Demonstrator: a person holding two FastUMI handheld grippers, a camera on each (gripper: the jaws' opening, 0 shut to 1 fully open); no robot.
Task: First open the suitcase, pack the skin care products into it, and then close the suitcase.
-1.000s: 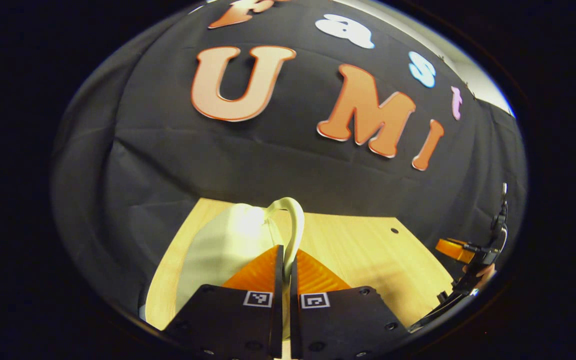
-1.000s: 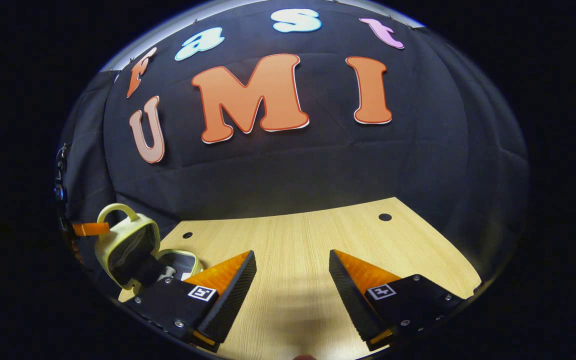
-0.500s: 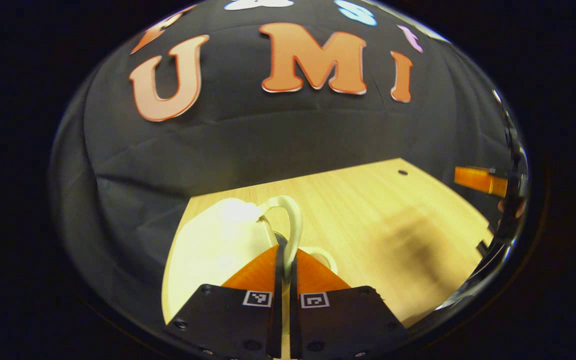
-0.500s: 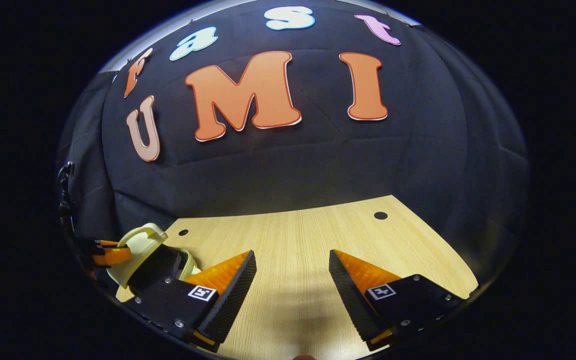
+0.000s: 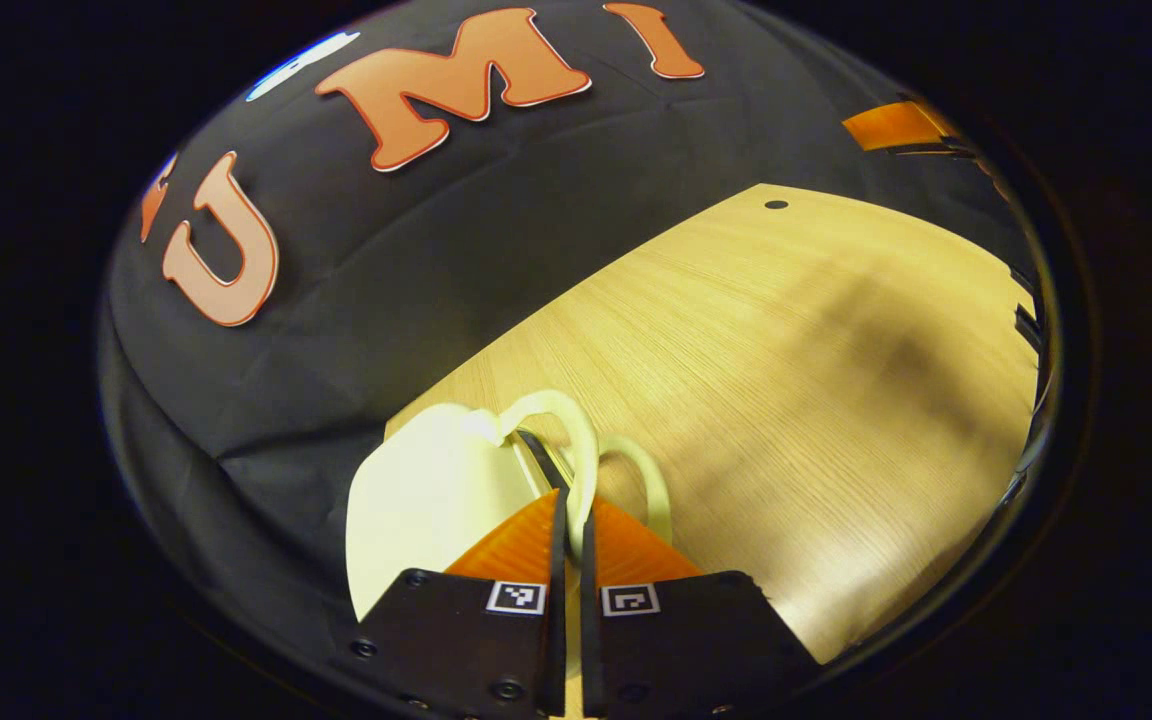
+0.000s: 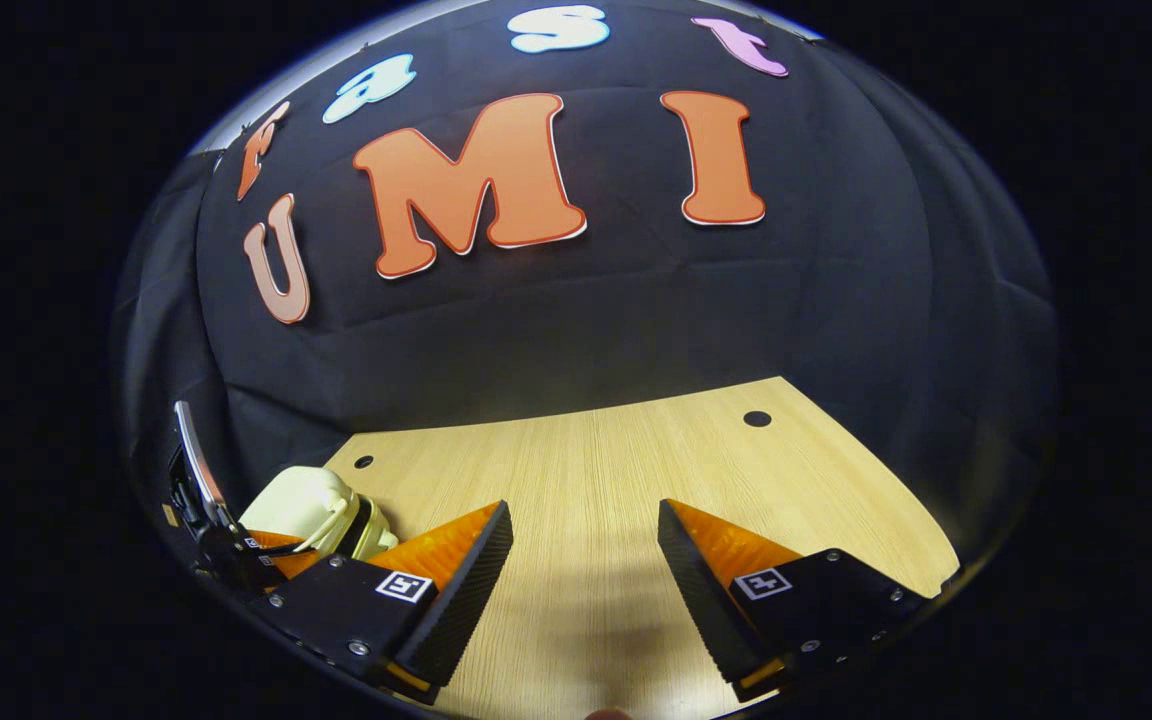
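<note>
Left gripper view, left claw (image 5: 570, 520) pinching suitcase (image 5: 426, 500) handle (image 5: 576, 440) over bench (image 5: 816, 380), right claw (image 6: 584, 540) hanging wide open, holding nothing.

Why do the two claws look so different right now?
The left claw is squeezed shut on the pale yellow loop handle of the small cream suitcase; the right claw is wide open and holds nothing. The left claw is at the suitcase, while the right claw hangs over bare light wooden table. Both have ridged, wedge-shaped fingers.
</note>
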